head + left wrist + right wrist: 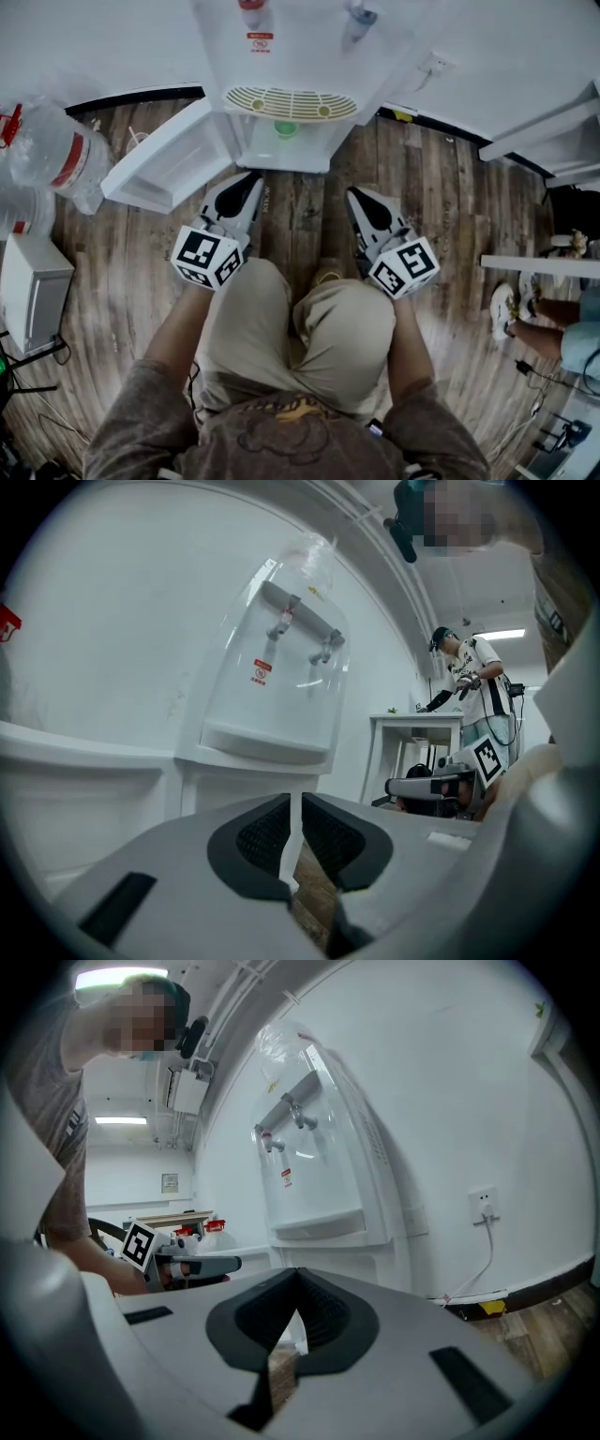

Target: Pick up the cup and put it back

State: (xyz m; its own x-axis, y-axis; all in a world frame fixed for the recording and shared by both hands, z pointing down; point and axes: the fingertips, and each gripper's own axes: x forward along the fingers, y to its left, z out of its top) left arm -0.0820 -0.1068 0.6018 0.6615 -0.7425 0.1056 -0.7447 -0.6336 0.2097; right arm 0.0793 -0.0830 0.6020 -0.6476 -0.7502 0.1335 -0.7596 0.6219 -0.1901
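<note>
Two closed, empty tools, left tool (pixel 250 180) and right tool (pixel 357 196), face the water dispenser (pixel 292 56) holding a green cup (pixel 286 128)

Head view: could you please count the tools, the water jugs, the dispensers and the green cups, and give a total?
tools: 2 (left tool, right tool)
jugs: 2
dispenser: 1
cup: 1
total: 6

A white water dispenser (pixel 298 58) stands on wooden floor (pixel 122 272), water jugs (pixel 56 155) beside it
</note>
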